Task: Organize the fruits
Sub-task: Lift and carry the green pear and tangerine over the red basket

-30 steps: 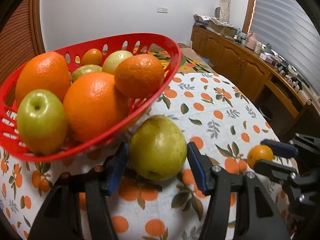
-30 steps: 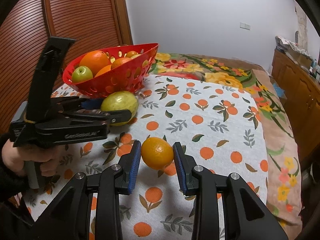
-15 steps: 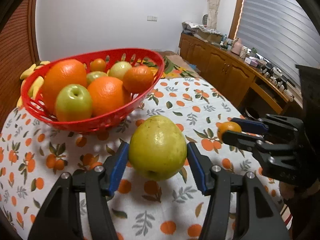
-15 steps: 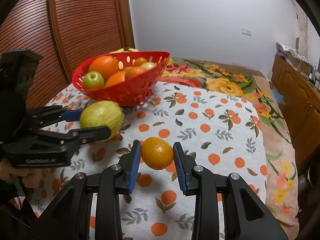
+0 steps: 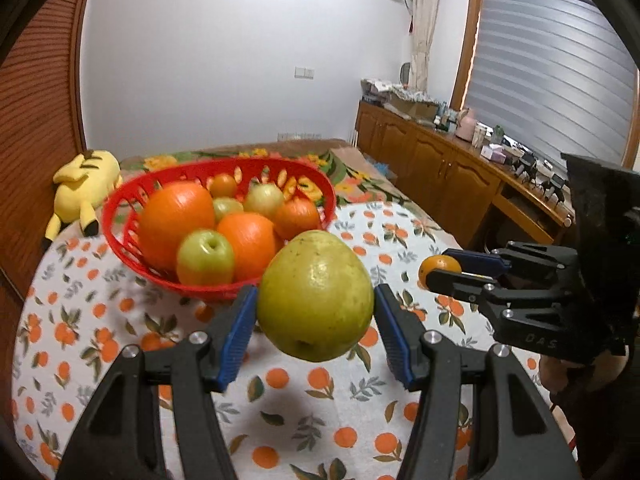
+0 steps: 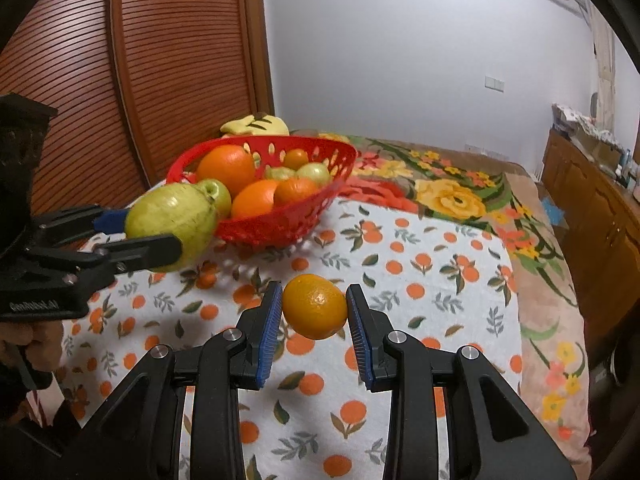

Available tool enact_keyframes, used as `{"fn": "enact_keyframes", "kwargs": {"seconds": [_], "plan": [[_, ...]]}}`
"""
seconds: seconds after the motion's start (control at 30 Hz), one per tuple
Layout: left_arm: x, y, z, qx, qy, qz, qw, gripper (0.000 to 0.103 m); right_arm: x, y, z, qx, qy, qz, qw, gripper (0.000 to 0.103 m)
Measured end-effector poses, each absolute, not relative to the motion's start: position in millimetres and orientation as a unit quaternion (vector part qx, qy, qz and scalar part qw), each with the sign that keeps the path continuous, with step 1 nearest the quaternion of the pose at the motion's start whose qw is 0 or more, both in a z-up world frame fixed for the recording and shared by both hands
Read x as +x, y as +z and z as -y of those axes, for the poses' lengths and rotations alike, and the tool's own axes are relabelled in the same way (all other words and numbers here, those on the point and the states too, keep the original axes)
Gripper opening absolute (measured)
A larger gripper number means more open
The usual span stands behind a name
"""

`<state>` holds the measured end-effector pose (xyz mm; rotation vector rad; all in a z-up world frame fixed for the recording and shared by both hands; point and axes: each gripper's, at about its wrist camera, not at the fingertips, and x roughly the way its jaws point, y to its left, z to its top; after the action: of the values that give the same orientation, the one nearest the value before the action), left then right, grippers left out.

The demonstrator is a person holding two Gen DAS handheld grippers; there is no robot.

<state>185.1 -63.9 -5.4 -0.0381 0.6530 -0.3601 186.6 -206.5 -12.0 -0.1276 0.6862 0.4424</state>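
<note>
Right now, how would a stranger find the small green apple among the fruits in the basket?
Find the red plastic slotted basket on the orange-print tablecloth. At its near rim, beside two large oranges, sits the small round green apple. Only it shows a stem dimple on top.

Both the left gripper (image 5: pixel 316 312) and the right gripper (image 6: pixel 314 308) are showing 2 black fingers with ribbed blue pads (image 6: pixel 267 328), silver screws (image 5: pixel 432 336) at the pivots, and pale lettering on the body.
</note>
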Motion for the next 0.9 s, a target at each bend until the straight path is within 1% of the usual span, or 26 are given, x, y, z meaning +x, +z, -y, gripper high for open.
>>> {"fn": "enact_keyframes", "kwargs": {"seconds": [0.2,0.33,0.9], "plan": [[186.7,18.8,42.8,-0.010,-0.161,-0.296,0.941,0.057,199.5,1.2,196.8,-0.073,0.219,-0.322,0.918,0.032],[194.8,24.0,30.0,-0.013,-0.151,-0.291,0.945,0.057,213.4,5.7,193.8,-0.063,0.225,-0.322,0.917,0.032],[237.9,14.7,18.5,-0.012,-0.138,-0.299,0.944,0.057,272.4,12.2,165.4,-0.079,0.237,-0.323,0.913,0.032]]}}
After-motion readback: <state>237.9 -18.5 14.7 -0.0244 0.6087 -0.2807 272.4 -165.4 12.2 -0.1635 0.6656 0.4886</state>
